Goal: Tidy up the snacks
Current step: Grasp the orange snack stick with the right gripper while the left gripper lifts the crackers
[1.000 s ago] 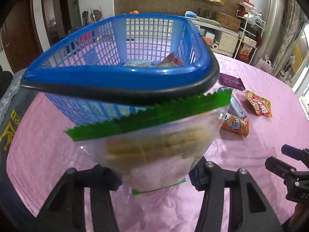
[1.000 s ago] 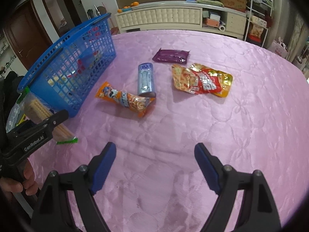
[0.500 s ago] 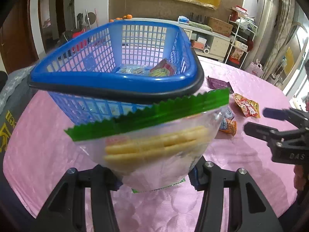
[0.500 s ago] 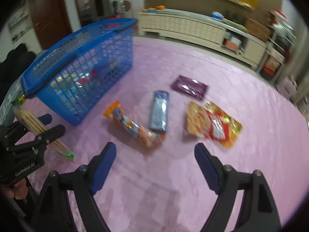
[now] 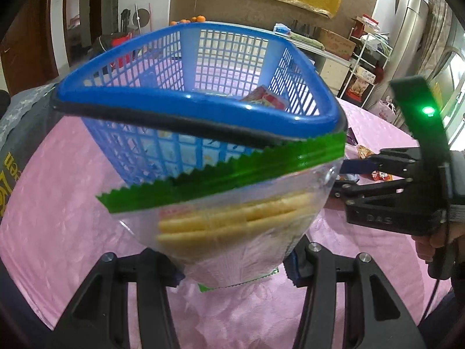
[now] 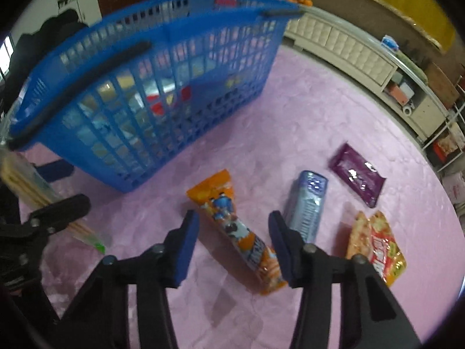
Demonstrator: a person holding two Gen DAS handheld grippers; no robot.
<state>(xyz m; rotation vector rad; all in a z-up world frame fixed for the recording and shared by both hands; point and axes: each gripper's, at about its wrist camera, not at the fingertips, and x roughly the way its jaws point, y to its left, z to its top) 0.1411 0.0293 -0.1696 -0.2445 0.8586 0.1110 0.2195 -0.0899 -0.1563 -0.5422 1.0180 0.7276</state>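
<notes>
My left gripper is shut on a clear cracker bag with a green top strip and holds it just in front of the blue basket, below its rim. The basket holds several snacks. My right gripper is open and straddles an orange snack pack lying on the pink tablecloth. The right gripper also shows at the right of the left wrist view, and the left gripper with the cracker bag shows at the left of the right wrist view.
On the cloth right of the orange pack lie a blue-silver pack, a purple pack and a red-yellow pack. A long white cabinet stands behind the table. Shelves and boxes stand at the far right.
My right gripper has moved forward and down over the orange pack and its jaws have narrowed. My left gripper has lifted the cracker bag a little closer to the basket.
</notes>
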